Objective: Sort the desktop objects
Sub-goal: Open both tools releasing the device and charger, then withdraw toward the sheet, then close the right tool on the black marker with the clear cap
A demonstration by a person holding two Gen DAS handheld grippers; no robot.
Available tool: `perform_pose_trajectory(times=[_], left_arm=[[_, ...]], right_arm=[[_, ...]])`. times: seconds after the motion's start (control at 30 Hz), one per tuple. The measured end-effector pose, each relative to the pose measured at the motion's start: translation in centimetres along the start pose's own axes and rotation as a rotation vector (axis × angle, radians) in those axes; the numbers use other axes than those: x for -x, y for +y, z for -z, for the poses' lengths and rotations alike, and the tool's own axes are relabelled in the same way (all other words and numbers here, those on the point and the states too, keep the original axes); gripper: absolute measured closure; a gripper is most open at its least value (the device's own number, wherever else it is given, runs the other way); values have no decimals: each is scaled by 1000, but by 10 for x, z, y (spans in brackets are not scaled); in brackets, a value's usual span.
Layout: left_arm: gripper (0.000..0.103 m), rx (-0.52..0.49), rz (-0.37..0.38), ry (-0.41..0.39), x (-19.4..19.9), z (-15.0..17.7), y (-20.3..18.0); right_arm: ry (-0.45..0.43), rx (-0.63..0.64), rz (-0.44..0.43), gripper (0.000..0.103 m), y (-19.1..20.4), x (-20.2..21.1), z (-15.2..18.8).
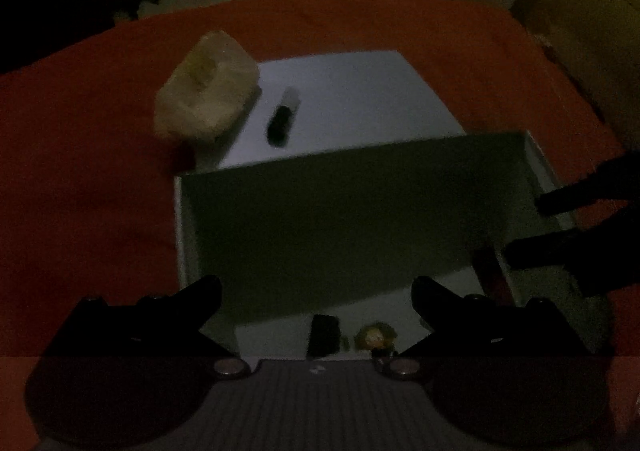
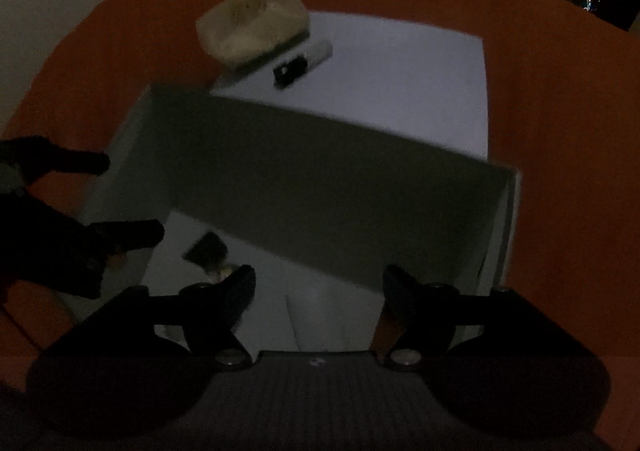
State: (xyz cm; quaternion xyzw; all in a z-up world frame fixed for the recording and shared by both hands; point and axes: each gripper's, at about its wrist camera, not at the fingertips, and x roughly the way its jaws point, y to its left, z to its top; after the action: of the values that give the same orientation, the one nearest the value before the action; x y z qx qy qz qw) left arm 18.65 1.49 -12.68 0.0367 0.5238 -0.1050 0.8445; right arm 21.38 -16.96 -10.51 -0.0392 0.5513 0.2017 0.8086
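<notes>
both grippers wide, empty, over the box. marker looks light, stiff, slick; pinch mid-barrel. tissue pack soft.

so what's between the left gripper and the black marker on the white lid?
Left wrist view: the box's upright far wall stands between the left gripper and the marker; beyond it, bare white lid.
</notes>
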Motion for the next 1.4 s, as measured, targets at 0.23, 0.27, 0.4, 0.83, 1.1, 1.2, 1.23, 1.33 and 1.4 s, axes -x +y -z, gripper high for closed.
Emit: perform_pose_trajectory(times=[0.23, 0.27, 0.4, 0.83, 1.1, 1.2, 1.23, 1.33, 1.4], left_arm=[[0, 62, 8, -76, 15, -16, 19], [0, 66, -3, -89, 16, -18, 22], [0, 96, -18, -110, 18, -28, 36], [0, 182, 14, -138, -6, -82, 75], [0, 149, -55, -104, -52, -93, 90], [0, 143, -53, -98, -61, -89, 98], [0, 145, -46, -103, -64, -88, 99], [0, 150, -30, -116, -70, -85, 102], [0, 144, -39, -109, -76, -84, 100]], right_arm=[[-52, -10, -14, 29, 6, 25, -31], [-59, -10, -16, 28, 7, 28, -36], [-95, -22, -15, 23, 8, 39, -60], [-159, -68, 55, 22, 2, -9, -117], [-95, -109, 35, 22, -7, -81, -165], [-38, -212, 2, 23, -18, -120, -186], [-24, -235, 0, 23, -19, -132, -190], [3, -282, 7, 26, -22, -166, -197], [14, -304, 25, 29, -22, -184, -198]])
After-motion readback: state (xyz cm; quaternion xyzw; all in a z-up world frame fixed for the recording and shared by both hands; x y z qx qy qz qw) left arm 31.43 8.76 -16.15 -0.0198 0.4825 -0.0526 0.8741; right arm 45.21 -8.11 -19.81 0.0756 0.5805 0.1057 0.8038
